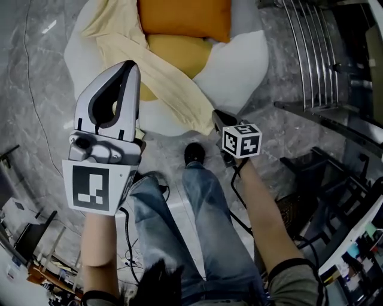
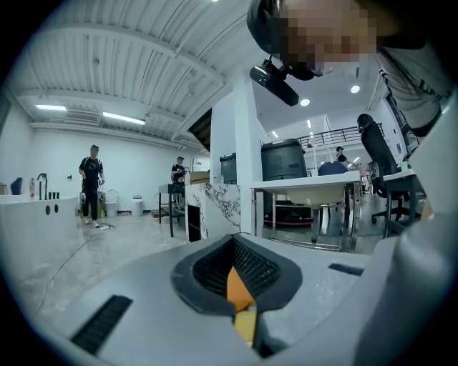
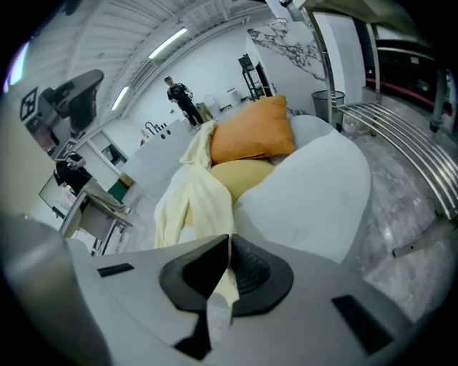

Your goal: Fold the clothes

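A long pale yellow garment (image 1: 161, 77) lies draped diagonally over a white beanbag (image 1: 239, 72). Its near end hangs at the beanbag's front edge, and my right gripper (image 1: 216, 119) is shut on that end. In the right gripper view the cloth (image 3: 193, 200) runs from the beanbag down into the right gripper (image 3: 229, 239), pinched between the dark pads. My left gripper (image 1: 130, 66) is held high and close to the camera, above the garment's middle and apart from it. The left gripper (image 2: 232, 239) has its jaws together with nothing in them. Only the cushions' colours show through the gap behind the tips.
An orange pillow (image 1: 185, 18) and a yellow pillow (image 1: 179, 51) rest on the beanbag beside the garment. A metal rack (image 1: 311, 54) stands to the right. The person's legs in jeans (image 1: 203, 227) and a floor cable (image 1: 128, 239) are below. Distant people (image 2: 91, 182) and a table (image 2: 308, 187) stand across the room.
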Action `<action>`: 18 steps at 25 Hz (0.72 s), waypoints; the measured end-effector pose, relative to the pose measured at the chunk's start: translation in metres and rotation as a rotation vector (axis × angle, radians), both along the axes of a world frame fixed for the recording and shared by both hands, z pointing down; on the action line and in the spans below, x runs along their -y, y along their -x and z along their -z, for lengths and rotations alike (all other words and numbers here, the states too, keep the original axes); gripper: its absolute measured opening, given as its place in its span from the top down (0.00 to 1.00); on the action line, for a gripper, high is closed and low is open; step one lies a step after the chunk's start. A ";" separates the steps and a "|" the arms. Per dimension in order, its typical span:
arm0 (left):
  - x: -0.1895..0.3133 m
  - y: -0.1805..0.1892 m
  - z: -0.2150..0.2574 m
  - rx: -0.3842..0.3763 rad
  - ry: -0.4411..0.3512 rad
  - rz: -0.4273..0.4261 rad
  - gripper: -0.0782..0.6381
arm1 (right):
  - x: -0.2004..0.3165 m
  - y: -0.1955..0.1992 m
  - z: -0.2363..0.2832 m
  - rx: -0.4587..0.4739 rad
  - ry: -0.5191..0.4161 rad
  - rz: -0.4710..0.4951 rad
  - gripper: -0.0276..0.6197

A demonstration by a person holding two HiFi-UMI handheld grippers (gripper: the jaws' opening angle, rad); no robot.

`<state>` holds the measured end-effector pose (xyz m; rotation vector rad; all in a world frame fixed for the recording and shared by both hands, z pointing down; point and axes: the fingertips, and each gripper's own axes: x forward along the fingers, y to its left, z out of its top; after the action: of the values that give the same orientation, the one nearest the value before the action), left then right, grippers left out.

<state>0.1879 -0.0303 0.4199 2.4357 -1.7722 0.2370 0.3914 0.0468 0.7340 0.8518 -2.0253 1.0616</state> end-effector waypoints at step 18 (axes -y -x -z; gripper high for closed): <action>-0.115 0.158 0.078 0.015 -0.047 -0.017 0.89 | -0.145 0.219 0.114 0.163 -0.074 0.094 0.94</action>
<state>0.0295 0.0846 0.3417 2.4887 -1.7837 0.2184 0.1727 0.1920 0.6202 0.7198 -2.2301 1.0379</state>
